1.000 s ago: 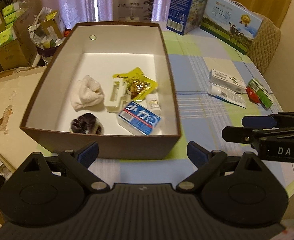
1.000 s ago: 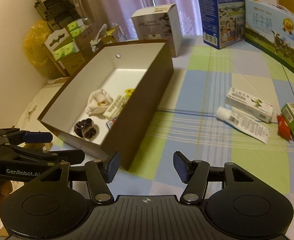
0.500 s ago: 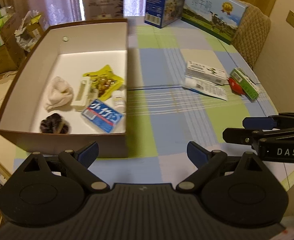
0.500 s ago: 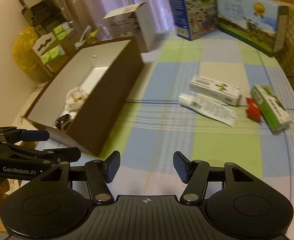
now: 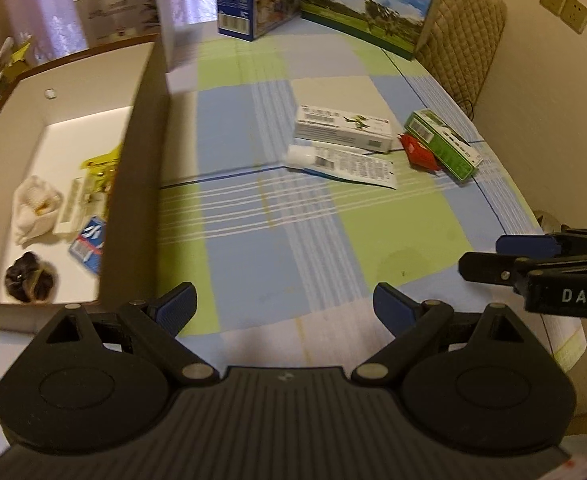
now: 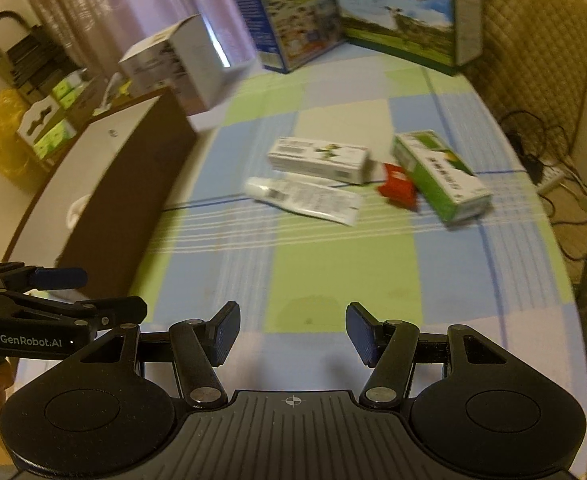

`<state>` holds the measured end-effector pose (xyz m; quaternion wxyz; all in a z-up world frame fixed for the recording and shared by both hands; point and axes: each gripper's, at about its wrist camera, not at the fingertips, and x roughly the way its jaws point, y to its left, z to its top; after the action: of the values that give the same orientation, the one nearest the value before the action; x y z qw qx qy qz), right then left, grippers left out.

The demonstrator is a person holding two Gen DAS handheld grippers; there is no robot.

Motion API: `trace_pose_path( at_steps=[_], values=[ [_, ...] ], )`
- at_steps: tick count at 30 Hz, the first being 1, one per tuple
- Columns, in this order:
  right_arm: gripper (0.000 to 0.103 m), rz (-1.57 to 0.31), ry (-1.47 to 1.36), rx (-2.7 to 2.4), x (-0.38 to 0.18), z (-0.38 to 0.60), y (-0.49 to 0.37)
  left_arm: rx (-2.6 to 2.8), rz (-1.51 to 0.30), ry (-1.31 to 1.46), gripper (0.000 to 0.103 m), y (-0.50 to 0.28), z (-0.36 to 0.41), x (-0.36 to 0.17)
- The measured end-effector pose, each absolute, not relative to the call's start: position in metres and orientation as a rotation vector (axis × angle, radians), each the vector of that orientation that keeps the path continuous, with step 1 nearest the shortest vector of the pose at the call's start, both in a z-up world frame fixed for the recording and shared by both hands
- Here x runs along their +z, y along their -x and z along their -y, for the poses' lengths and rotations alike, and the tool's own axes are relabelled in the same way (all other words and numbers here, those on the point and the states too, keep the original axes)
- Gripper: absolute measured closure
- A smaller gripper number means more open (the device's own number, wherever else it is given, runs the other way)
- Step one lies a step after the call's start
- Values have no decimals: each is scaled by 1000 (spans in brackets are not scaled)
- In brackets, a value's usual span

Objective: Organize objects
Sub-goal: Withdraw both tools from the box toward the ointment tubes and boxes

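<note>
A brown box with a white inside (image 5: pixel 141 152) stands at the left and holds a white cloth (image 5: pixel 33 204), a yellow packet, a blue packet (image 5: pixel 89 240) and a dark hair tie (image 5: pixel 29 282). On the checked tablecloth lie a white carton (image 5: pixel 343 128), a white tube (image 5: pixel 341 162), a red packet (image 5: pixel 417 152) and a green carton (image 5: pixel 443 144). They also show in the right wrist view: carton (image 6: pixel 319 158), tube (image 6: pixel 305 198), red packet (image 6: pixel 397 188), green carton (image 6: pixel 439 172). My left gripper (image 5: pixel 283 308) and right gripper (image 6: pixel 291 334) are open and empty, near the table's front edge.
Milk cartons (image 5: pixel 367 0) and a white box (image 5: pixel 123 12) stand at the table's far end. A padded chair (image 5: pixel 461 36) is at the far right. Cables (image 6: pixel 549 160) lie on the floor to the right. The table edge curves along the right.
Both grippers have swung right, away from the box and toward the loose cartons and tube. Both stay open and empty.
</note>
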<state>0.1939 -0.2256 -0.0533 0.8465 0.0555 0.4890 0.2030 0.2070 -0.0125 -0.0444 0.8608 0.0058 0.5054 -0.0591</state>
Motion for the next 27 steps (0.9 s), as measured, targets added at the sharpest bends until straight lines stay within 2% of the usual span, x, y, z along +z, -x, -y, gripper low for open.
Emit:
trace_pose_path(
  at_steps=[15,27],
  values=[
    [47,-1076,-157,325,-78,280,-221,-226,-1033,-18,10,-259,56,-83],
    [47,-1127,-210,185,-100,325,-236,-374,-973,-207,14,-342,86,-110]
  ],
)
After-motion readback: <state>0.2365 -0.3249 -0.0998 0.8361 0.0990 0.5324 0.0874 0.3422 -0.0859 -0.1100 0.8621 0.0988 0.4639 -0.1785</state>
